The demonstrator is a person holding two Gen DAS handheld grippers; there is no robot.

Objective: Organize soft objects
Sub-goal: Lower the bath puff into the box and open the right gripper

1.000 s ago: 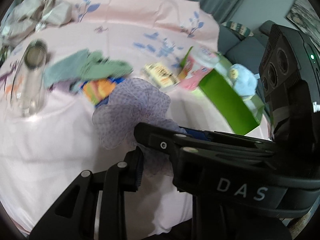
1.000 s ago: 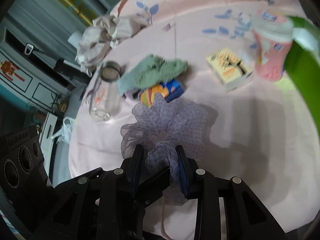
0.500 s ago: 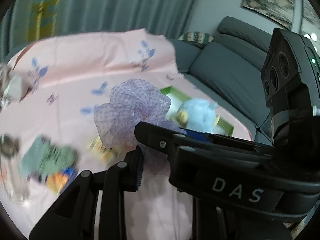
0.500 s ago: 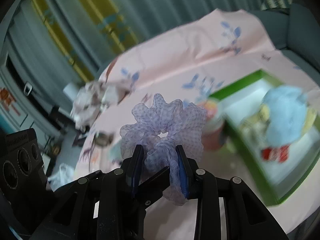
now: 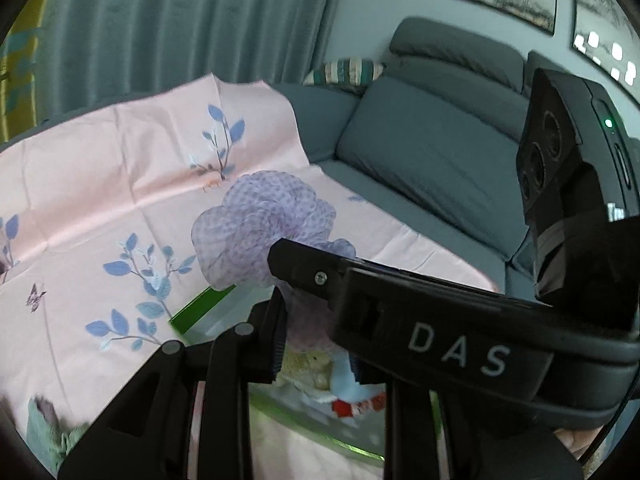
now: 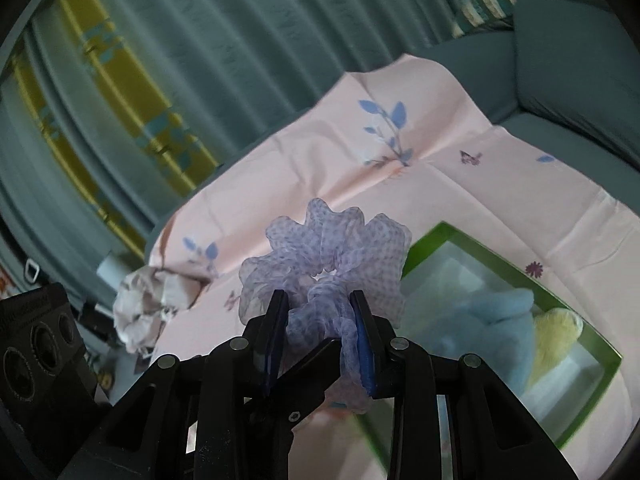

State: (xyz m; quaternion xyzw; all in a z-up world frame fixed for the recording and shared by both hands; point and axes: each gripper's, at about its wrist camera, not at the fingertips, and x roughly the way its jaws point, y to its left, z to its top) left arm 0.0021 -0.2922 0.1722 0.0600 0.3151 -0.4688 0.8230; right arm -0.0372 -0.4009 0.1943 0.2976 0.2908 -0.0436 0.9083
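A frilly purple scrunchie (image 6: pixel 332 248) is pinched between the blue pads of my right gripper (image 6: pixel 318 300), which is shut on it. It hangs in the air over the near-left corner of a green box (image 6: pixel 448 236) holding a blue and yellow plush toy (image 6: pixel 492 320). In the left wrist view the scrunchie (image 5: pixel 264 224) shows above the right gripper's black casing (image 5: pixel 440 320), which crosses the frame. My left gripper (image 5: pixel 304 320) sits just under it, shut. One of its fingers is hidden, and I cannot tell whether it pinches the hanging fabric.
The box (image 5: pixel 200 304) lies on a pink floral sheet (image 6: pixel 320 160). A crumpled pale cloth (image 6: pixel 152 300) lies at the sheet's left edge and a green cloth (image 5: pixel 48 436) at lower left. A grey sofa (image 5: pixel 440 160) is to the right, curtains behind.
Both grippers rose and swung right together with the scrunchie, from above the bottle, green cloth and packets to over the green box. The grip stayed the same.
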